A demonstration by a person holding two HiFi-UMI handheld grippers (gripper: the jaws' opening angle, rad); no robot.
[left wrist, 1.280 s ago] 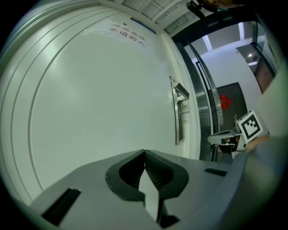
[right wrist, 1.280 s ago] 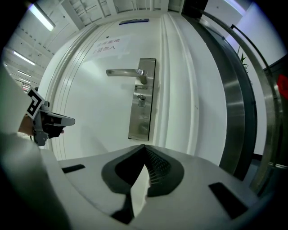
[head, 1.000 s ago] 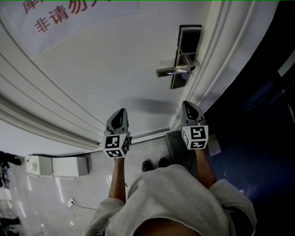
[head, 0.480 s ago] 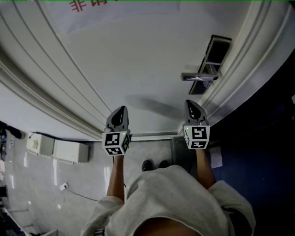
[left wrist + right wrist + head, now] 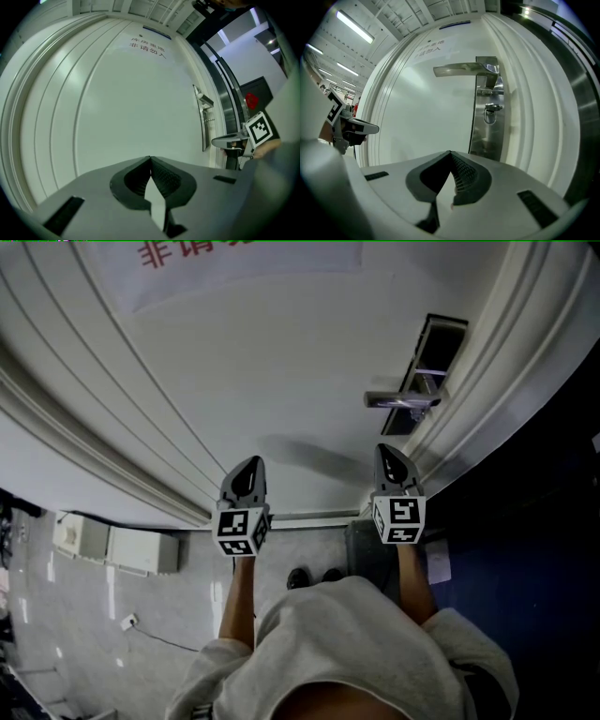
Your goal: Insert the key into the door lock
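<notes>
A white door (image 5: 281, 362) carries a steel lock plate (image 5: 427, 367) with a lever handle (image 5: 398, 401). In the right gripper view, the plate (image 5: 487, 126) shows a small key with a ring (image 5: 491, 112) at the keyhole, below the lever (image 5: 459, 70). My right gripper (image 5: 389, 454) points level at the door just below the lock, its jaws shut (image 5: 450, 153) with nothing between them. My left gripper (image 5: 247, 468) hangs further left facing the bare door panel, also shut (image 5: 150, 159) and empty. Neither touches the door.
A paper sign with red lettering (image 5: 234, 254) is stuck high on the door. Moulded door frame (image 5: 487, 381) and a dark opening (image 5: 544, 521) lie to the right. Below are a floor mat (image 5: 361, 535), my shoes (image 5: 314, 575) and a white box (image 5: 117, 549).
The head view has swung, so the lock plate now sits further right and higher. Both grippers have edged a little toward the door and stay shut.
</notes>
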